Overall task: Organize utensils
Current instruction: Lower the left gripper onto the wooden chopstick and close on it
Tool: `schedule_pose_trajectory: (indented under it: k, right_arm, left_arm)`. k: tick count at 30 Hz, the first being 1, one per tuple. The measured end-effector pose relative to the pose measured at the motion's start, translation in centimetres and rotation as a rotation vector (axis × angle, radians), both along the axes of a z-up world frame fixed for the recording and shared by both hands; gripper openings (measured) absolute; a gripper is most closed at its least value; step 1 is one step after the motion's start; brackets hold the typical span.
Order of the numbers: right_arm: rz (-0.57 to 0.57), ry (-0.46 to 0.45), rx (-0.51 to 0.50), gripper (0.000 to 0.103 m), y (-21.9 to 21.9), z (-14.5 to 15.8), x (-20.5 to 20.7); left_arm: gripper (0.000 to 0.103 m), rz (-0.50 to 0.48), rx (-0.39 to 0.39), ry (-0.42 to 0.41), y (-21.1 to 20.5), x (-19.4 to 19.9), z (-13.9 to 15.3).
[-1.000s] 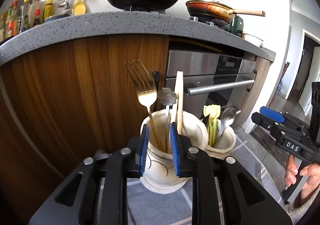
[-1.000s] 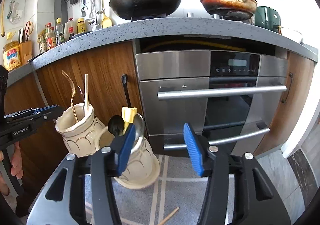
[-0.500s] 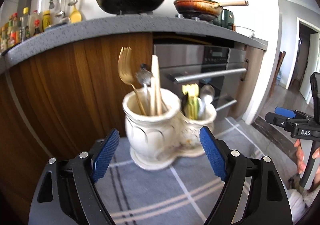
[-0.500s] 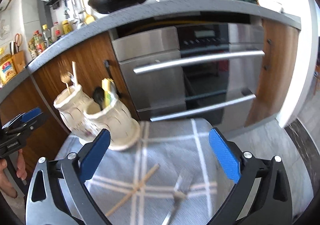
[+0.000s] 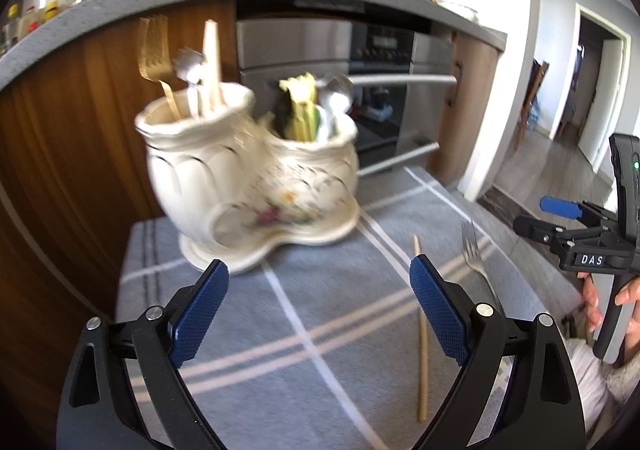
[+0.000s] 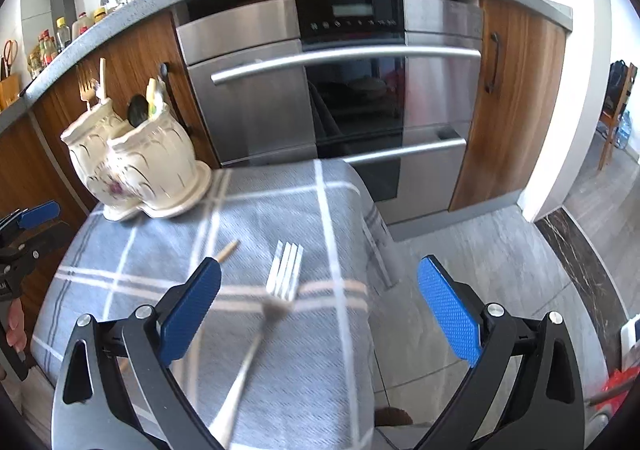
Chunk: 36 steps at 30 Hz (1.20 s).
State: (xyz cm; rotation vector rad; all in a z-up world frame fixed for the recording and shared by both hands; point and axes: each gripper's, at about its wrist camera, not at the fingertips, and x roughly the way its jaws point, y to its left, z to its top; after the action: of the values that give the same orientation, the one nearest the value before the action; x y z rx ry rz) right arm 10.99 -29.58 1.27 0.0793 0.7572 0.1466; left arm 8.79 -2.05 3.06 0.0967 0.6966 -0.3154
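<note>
Left wrist view: the left gripper has just been opening its jaws; they stand wide with nothing between them, above the cloth-covered desk. The two-pot ceramic holder carries forks, spoons and sticks upright, sorted by pot. A loose chopstick lies just right of the jaws.

Right wrist view: the right gripper, jaws likewise spread and empty, frames the stray fork, probably its next pickup.
</note>
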Motion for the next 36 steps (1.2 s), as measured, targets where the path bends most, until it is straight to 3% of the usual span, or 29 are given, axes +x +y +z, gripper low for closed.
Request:
schedule_pose_trajectory:
  k: [16, 22, 28, 30, 32, 36]
  right_arm:
    - [0.099, 0.053, 0.011, 0.094, 0.5, -2.8, 0.7]
    - [0.182, 0.055, -0.031, 0.080, 1.8, -3.6, 2.4]
    - [0.225, 0.063, -0.044, 0.058, 2.1, -4.2, 4.2]
    - [0.229, 0.075, -0.047, 0.051, 2.1, -4.5, 4.8]
    - [0.239, 0.084, -0.037, 0.048, 2.1, -4.9, 5.1]
    - [0.267, 0.085, -0.011, 0.037, 2.1, -5.0, 5.4]
  left_arm:
    - [0.091, -0.111, 0.047, 0.113, -5.5, 0.8, -4.6]
    - [0.091, -0.135, 0.053, 0.133, -6.2, 1.0, -5.5]
    - [0.090, -0.148, 0.048, 0.149, -6.5, 1.6, -6.2]
    - [0.086, -0.158, 0.049, 0.151, -6.7, 1.7, -6.3]
    - [0.073, -0.171, 0.052, 0.162, -7.0, 1.9, -6.6]
    - [0.058, -0.193, 0.065, 0.181, -7.5, 2.3, -7.1]
